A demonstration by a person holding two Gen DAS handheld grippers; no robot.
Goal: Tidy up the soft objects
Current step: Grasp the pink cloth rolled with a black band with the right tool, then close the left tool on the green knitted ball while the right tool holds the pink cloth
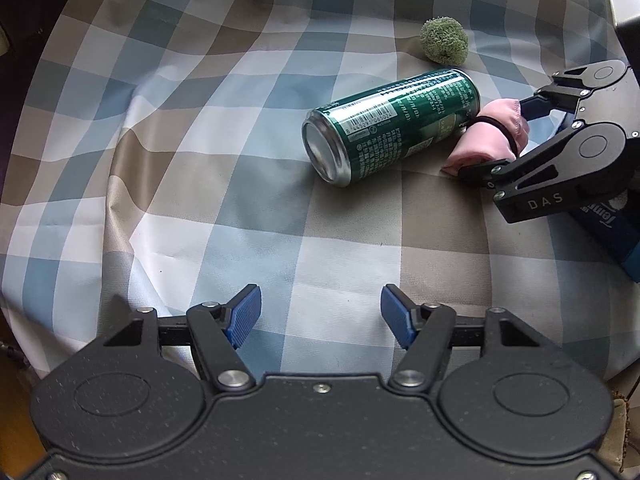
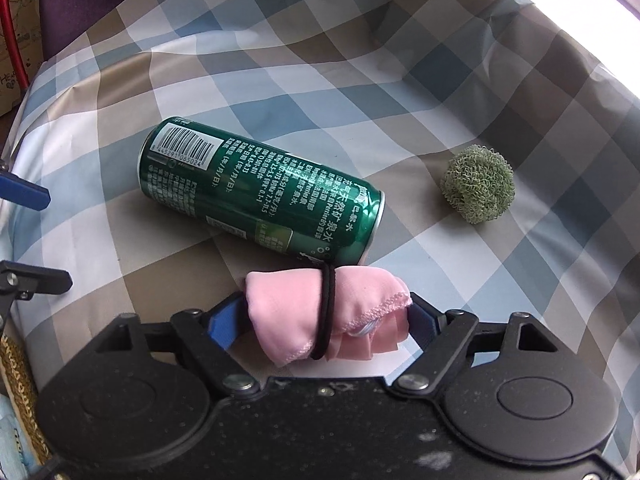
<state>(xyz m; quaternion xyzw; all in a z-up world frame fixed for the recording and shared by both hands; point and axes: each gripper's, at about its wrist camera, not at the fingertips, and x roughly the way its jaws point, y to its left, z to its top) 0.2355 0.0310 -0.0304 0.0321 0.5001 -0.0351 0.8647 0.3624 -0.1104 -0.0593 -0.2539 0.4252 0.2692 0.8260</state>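
Observation:
A pink cloth roll [image 2: 280,300], bound by a black hair tie, lies on the checked cloth between the blue pads of my right gripper [image 2: 324,320], one pad against each end. In the left wrist view the same roll [image 1: 476,148] sits in my right gripper [image 1: 496,138] at the right, touching the base of a green drink can [image 1: 392,124]. A fuzzy green scrubber ball [image 2: 478,188] rests beyond the can [image 2: 260,192]. My left gripper [image 1: 320,312] hovers open over bare cloth with nothing between its fingers.
A blue, white and tan checked cloth [image 1: 240,200] covers the whole surface, wrinkled at the left and back. A blue printed pack [image 1: 612,224] lies under my right gripper at the right edge. A cardboard box [image 2: 12,40] stands off the cloth's far left.

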